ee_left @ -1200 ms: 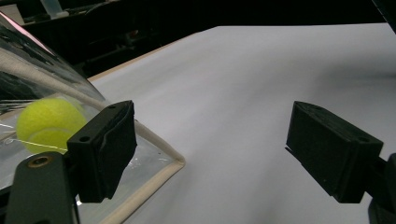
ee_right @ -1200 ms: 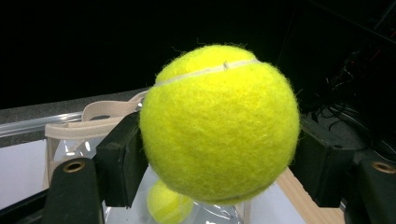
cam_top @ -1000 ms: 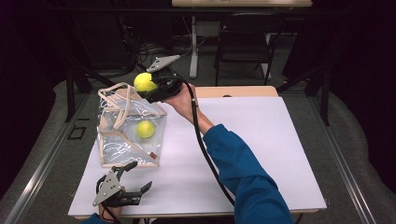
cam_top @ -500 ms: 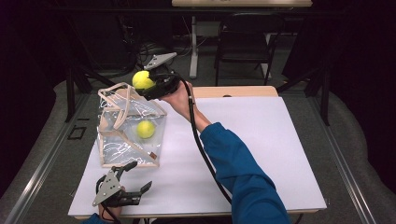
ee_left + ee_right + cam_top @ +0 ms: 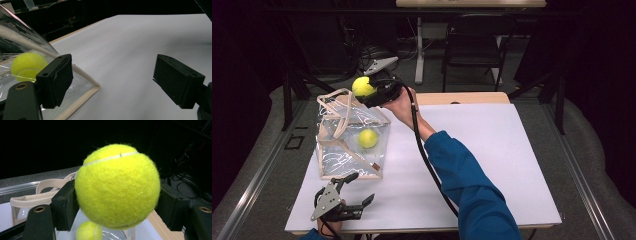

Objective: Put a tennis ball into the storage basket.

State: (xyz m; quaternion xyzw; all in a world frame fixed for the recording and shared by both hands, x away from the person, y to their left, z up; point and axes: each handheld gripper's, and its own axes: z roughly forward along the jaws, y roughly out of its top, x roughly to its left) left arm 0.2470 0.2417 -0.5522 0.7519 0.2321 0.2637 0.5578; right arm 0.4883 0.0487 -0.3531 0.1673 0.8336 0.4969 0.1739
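The right claw (image 5: 371,93) has the tennis ball (image 5: 362,86) clamped between its jaws, and over the last second it drifts a touch towards the far left, so the ball now hangs right over the far rim of the clear bag (image 5: 349,145). In the right gripper view the held ball (image 5: 117,186) sits above the bag's open mouth, with the second ball (image 5: 89,231) already lying inside below it. That puts the drop close, I'd say: a small move in over the opening, then release. The left claw (image 5: 354,195) hasn't budged, resting on the desk (image 5: 492,165) near the bag's front corner, jaws spread wide and empty.
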